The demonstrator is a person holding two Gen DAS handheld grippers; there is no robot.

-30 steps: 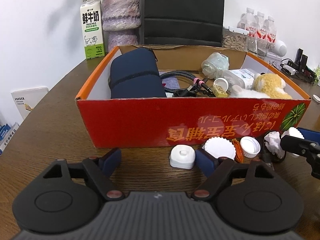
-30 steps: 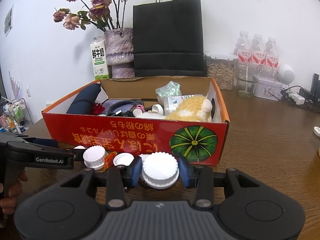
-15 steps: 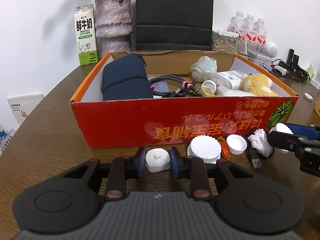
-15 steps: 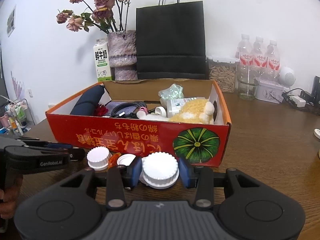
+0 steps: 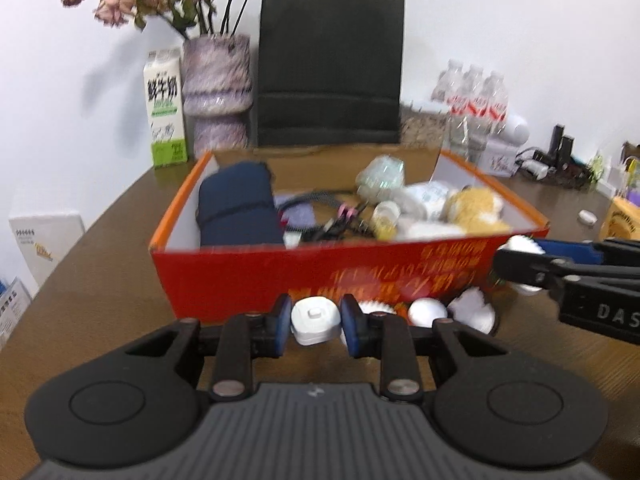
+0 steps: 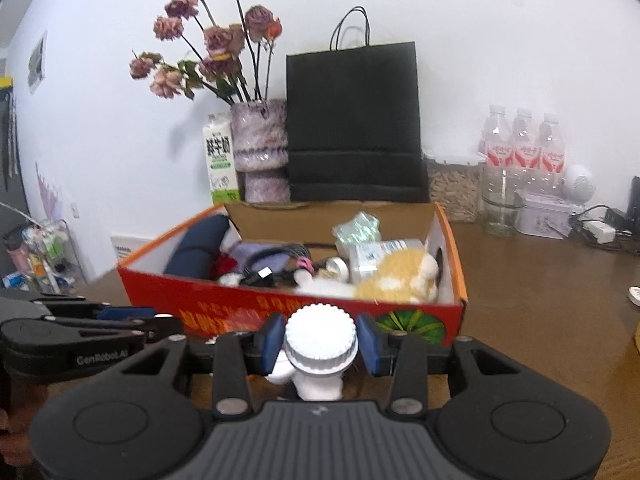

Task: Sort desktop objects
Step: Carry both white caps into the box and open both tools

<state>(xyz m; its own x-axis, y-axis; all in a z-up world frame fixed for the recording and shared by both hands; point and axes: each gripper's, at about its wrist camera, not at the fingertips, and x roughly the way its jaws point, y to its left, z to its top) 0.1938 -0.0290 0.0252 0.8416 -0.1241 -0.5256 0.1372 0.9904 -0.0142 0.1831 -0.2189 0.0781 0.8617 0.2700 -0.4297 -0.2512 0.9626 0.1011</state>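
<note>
My left gripper [image 5: 314,322] is shut on a small white square cap [image 5: 314,320] and holds it just in front of the red cardboard box [image 5: 320,272]. My right gripper [image 6: 320,342] is shut on a white ridged bottle cap [image 6: 320,340], lifted level with the box's front wall [image 6: 248,312]. The right gripper also shows at the right of the left wrist view [image 5: 560,268]. The box holds a navy pouch [image 5: 236,208], cables, a plush toy [image 5: 476,208] and small bottles. More white caps [image 5: 426,310] and crumpled paper [image 5: 474,308] lie on the table by the box.
Behind the box stand a black paper bag [image 5: 330,68], a vase of dried roses [image 5: 218,92], a milk carton [image 5: 166,108] and water bottles [image 5: 476,96]. Chargers and cables [image 5: 560,160] lie at the far right. Books [image 5: 44,240] sit at the left table edge.
Both grippers have risen with their caps; the box now looks lower and farther in both views. The left gripper closed on the square cap a second ago and has kept hold.
</note>
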